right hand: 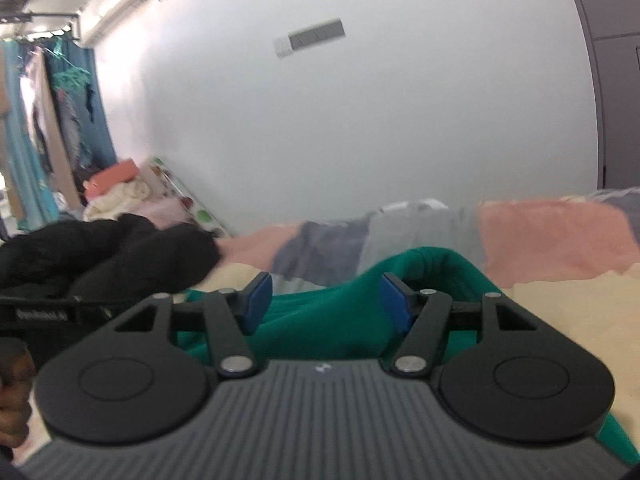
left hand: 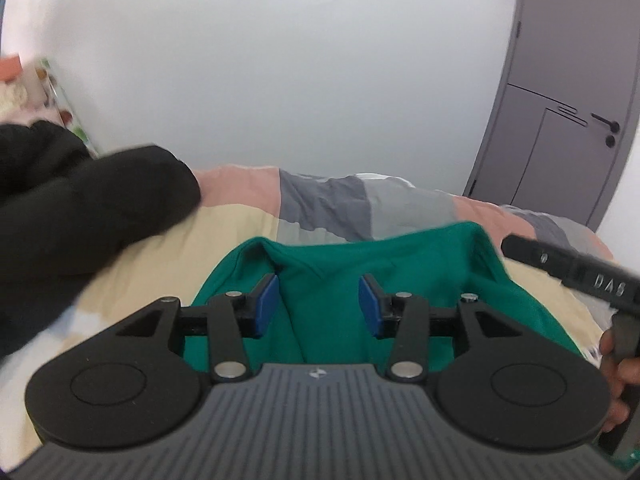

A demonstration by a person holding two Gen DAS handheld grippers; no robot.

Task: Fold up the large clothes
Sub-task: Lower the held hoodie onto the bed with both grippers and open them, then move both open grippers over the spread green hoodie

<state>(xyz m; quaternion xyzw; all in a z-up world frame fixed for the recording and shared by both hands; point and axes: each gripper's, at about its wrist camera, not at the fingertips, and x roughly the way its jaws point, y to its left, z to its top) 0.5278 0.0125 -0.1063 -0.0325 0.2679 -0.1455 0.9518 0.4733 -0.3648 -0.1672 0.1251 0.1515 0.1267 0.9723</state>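
From the left wrist, the left hand-held gripper has its blue pads spread apart with nothing pinched – the green garment lies beneath and beyond them on the bed, bunched with a raised fold along its far edge. A black garment sits on the bed to the left, well apart from the green one. The right hand-held gripper pokes in at the right edge, a hand on its grip.

From the right wrist, the right hand-held gripper is likewise released – pads wide, the green garment lying loose under them on the patchwork bed cover. The black garment lies at the left, against the white wall.
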